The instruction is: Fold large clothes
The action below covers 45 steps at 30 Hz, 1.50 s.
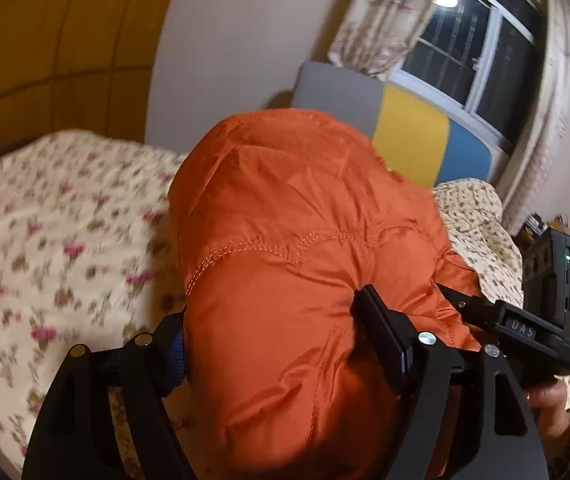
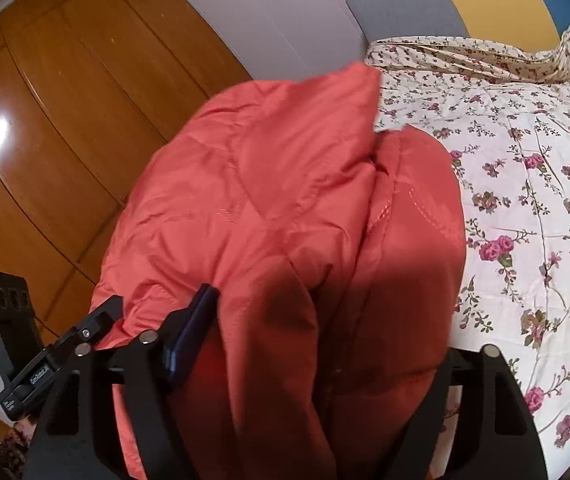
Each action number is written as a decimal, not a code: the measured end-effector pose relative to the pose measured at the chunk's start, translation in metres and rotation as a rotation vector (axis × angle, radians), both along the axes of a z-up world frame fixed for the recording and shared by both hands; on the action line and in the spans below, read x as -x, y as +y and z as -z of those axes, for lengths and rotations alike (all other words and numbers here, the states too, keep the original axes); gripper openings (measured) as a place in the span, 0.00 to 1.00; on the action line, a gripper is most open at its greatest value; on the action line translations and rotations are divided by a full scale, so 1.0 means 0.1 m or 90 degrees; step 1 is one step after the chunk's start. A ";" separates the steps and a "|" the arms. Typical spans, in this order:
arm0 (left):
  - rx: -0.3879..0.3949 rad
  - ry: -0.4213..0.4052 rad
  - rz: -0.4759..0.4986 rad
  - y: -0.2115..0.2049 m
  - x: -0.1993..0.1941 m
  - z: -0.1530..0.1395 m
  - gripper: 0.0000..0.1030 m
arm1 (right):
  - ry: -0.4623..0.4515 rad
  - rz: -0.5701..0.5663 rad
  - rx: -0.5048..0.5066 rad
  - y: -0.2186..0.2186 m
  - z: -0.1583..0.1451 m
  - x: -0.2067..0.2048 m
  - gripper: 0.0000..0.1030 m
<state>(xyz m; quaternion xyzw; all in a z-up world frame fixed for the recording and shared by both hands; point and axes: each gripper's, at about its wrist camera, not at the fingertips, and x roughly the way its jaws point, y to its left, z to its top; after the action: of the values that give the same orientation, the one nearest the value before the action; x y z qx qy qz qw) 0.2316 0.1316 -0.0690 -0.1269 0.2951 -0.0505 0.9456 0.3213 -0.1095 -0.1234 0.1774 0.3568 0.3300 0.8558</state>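
Note:
A bulky orange quilted jacket (image 1: 285, 220) (image 2: 285, 200) is bunched up and held above the bed. My left gripper (image 1: 273, 316) is shut on a thick wad of it, the padding bulging out between the blue-padded left finger (image 1: 177, 352) and the right finger (image 1: 381, 332). My right gripper (image 2: 329, 320) grips another thick fold, with its left finger (image 2: 193, 328) pressed into the cloth and its right finger hidden under the jacket. Each gripper shows in the other's view, right beside the jacket: the right one (image 1: 525, 328) and the left one (image 2: 45, 364).
A bed with a floral cover (image 1: 45, 220) (image 2: 525, 200) lies below and beside the jacket. A wooden wardrobe (image 2: 45, 120) stands close by. A grey, yellow and blue headboard (image 1: 405, 136), a window (image 1: 477, 52) and curtains (image 1: 385, 12) lie beyond. A person's hand (image 1: 545, 396) holds the right gripper.

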 end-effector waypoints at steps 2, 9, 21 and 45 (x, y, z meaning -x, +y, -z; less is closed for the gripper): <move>-0.008 0.009 -0.013 -0.02 0.01 0.11 0.84 | 0.006 0.008 0.019 0.02 0.09 -0.01 0.78; -0.060 0.029 -0.040 -0.23 0.13 0.17 0.95 | -0.025 0.109 0.105 -0.24 0.12 0.15 0.78; -0.220 0.023 -0.082 -0.61 -0.13 0.01 0.97 | 0.015 0.213 0.238 -0.27 0.18 -0.04 0.80; -0.093 0.062 -0.106 -0.44 0.29 0.14 0.97 | 0.014 0.235 0.263 -0.34 0.05 0.76 0.97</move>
<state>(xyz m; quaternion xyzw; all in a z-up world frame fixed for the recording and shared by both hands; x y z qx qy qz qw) 0.2030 0.0872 -0.0828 -0.0840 0.3321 0.0559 0.9378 0.2457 -0.1438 -0.1287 0.0649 0.3872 0.0867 0.9156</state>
